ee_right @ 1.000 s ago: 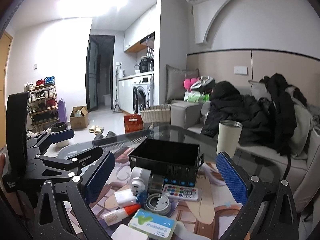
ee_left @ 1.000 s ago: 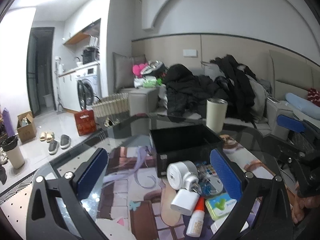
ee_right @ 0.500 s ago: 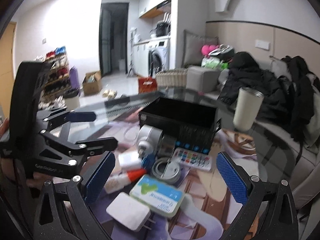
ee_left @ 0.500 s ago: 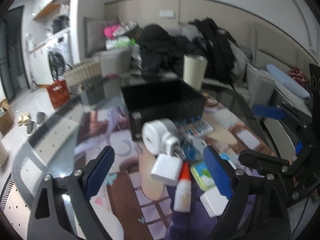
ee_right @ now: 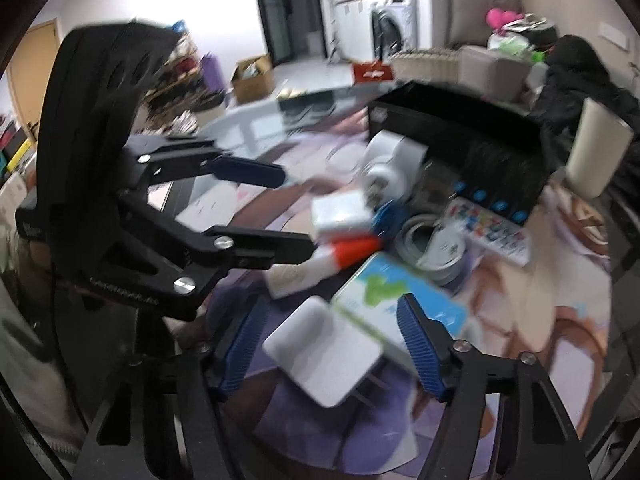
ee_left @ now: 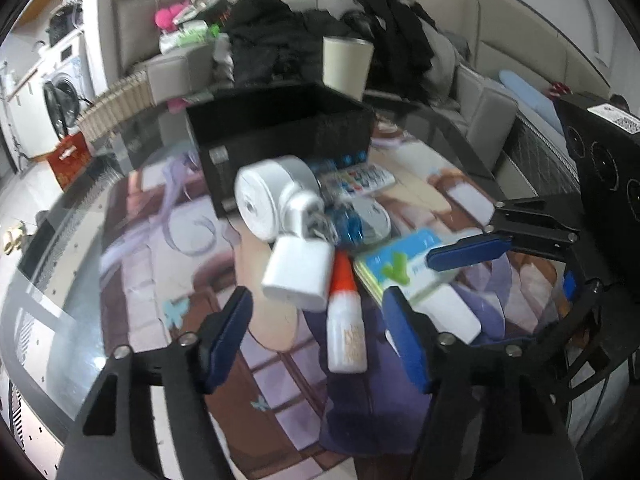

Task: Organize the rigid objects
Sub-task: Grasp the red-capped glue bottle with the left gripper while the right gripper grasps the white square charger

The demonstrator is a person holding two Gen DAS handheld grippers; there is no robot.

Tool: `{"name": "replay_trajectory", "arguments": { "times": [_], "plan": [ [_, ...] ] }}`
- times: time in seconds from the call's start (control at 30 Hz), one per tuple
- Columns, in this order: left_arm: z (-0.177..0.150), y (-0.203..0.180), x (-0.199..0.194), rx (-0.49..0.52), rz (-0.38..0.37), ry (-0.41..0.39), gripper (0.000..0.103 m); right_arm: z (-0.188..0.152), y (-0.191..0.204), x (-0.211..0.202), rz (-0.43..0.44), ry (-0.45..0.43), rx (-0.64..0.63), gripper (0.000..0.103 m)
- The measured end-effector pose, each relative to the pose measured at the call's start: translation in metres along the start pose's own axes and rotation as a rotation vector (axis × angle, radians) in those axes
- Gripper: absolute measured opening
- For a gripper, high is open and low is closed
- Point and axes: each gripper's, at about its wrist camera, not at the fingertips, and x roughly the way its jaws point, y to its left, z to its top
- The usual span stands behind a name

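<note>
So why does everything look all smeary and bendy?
Left wrist view: motion blur smears the white roll and glue bottle; right wrist view: the white charger and black box are smeared too; both fisheye lenses curve the room's edges.

Both grippers — left, right — dropped toward clutter.

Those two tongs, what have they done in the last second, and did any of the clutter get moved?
Both tongs dropped toward the pile. The left tongs now straddle the orange-capped bottle, open. The right tongs straddle the white plug adapter, also open. Nothing is gripped yet. The black bin, cream tumbler and the rest of the pile lie where they were.
</note>
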Motion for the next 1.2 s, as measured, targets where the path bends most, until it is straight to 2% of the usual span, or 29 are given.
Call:
{"name": "replay_trajectory", "arguments": {
  "times": [0.1,0.27,0.53,0.57,0.6,0.73,0.93,1.03,1.2],
  "plan": [
    [-0.002,-0.001,-0.001,0.006,0.000,0.004,0.065,-0.003,0.005,0.007,0.029,0.034,-0.016,0.066],
    [-0.001,-0.001,0.000,0.004,-0.009,0.009,0.065,-0.006,0.014,0.009,0.012,0.047,-0.063,0.065],
    [0.002,-0.004,0.006,0.010,-0.027,0.028,0.065,-0.018,0.017,0.007,0.058,0.100,-0.084,0.065],
    [0.003,-0.005,0.007,0.014,-0.028,0.031,0.064,-0.019,0.016,0.011,0.055,0.128,-0.082,0.060],
    [0.004,-0.007,0.008,0.019,-0.030,0.033,0.061,-0.022,0.014,0.016,0.044,0.150,-0.078,0.058],
    [0.005,-0.011,0.017,0.021,-0.046,0.069,0.044,-0.026,0.006,0.009,0.004,0.132,-0.037,0.047],
    [0.006,-0.016,0.030,0.028,-0.042,0.114,0.021,-0.037,-0.006,-0.003,-0.086,0.115,0.017,0.046],
    [0.004,-0.016,0.035,0.032,-0.042,0.137,0.019,-0.039,-0.005,-0.005,-0.087,0.112,0.027,0.046],
    [-0.002,-0.017,0.032,0.046,-0.030,0.133,0.019,-0.035,-0.001,0.002,-0.105,0.118,0.008,0.048]
  ]
}}
